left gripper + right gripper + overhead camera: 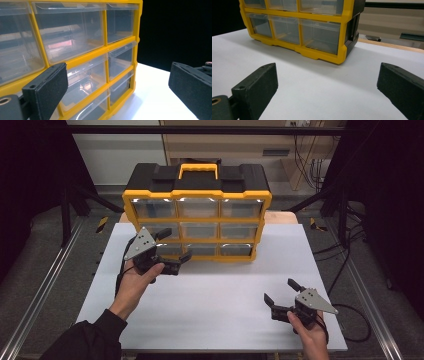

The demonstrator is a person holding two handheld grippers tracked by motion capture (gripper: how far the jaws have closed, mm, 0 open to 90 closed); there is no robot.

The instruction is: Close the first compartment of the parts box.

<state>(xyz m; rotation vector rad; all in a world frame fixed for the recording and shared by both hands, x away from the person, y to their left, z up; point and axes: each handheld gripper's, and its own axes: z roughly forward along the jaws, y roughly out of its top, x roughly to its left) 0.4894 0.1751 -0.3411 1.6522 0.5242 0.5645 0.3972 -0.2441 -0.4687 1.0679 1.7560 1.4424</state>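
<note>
1. I am holding the right hand-held gripper (281, 296) low over the white counter (215, 310), jaws spread wide and gripping nothing.
2. Ahead of it, well apart, the yellow-and-black drawer organizer (197, 211) is standing upright on the counter's far half.
3. I am keeping the left hand-held gripper (174, 246) just beside the organizer's lower left clear drawers (82, 82), jaws apart and empty.
4. One left jaw is sitting right before a drawer front; I cannot tell if it touches.

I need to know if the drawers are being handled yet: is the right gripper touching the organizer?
No. The right gripper is open over the bare table, well short of the organizer.
</note>
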